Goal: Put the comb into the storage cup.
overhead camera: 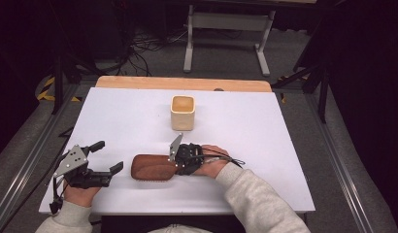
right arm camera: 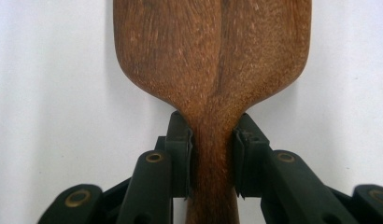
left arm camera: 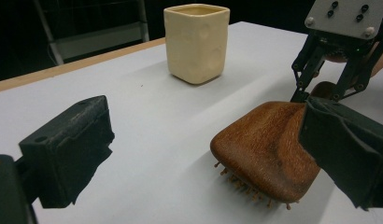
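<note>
Wooden hairbrush (overhead camera: 153,167) lies bristles-down on the white table (overhead camera: 265,126), near the person's edge, roughly mid-width; right gripper (overhead camera: 180,160) is clenched on the brush handle, jaws pressed to both sides of the neck just behind the paddle, as the right gripper view shows (right arm camera: 212,154); right hand (overhead camera: 214,162) wraps the gripper body, grey sleeve (overhead camera: 257,201) coming in from the bottom right; left gripper (overhead camera: 109,158) sits to the left of the brush, jaws spread wide and holding nothing, its tips near the brush head but apart from it; in the left gripper view the brush head (left arm camera: 269,149) lies just beside the right-hand jaw, bristles visible under its edge; cream square cup (overhead camera: 182,112) stands upright farther back on the table, well apart from the brush and both grippers.
</note>
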Motion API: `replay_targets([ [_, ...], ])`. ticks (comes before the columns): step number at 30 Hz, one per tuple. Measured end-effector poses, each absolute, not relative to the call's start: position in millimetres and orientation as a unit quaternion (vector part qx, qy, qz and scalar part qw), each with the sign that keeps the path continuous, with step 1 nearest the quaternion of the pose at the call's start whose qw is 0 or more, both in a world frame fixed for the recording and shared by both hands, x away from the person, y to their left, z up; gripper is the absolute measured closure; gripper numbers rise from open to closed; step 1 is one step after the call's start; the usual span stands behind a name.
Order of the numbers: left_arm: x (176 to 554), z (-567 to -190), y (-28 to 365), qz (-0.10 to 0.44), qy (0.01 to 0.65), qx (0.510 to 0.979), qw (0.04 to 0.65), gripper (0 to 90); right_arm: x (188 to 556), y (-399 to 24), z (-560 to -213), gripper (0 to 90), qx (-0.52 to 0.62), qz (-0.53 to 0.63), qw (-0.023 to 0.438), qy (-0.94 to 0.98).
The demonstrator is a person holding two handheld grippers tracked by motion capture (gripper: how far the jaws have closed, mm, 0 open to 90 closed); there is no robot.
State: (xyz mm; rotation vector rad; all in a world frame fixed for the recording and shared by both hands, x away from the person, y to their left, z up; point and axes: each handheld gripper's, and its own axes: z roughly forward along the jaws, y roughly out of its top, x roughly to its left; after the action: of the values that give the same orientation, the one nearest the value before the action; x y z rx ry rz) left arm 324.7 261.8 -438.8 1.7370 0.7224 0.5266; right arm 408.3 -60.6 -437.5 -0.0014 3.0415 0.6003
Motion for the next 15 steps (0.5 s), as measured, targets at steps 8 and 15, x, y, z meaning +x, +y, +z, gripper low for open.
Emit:
replay_targets([
  [8,324.3,-438.8,261.8,0.223,0.305,0.738,0.559,5.9,405.7,-63.2,-436.2,72.0,0.001,0.209,0.033,0.977],
  [15,324.3,-438.7,262.3,0.223,0.306,0.737,0.560,6.0,401.7,-64.9,-430.1,72.1,-0.004,0.232,0.043,0.972],
])
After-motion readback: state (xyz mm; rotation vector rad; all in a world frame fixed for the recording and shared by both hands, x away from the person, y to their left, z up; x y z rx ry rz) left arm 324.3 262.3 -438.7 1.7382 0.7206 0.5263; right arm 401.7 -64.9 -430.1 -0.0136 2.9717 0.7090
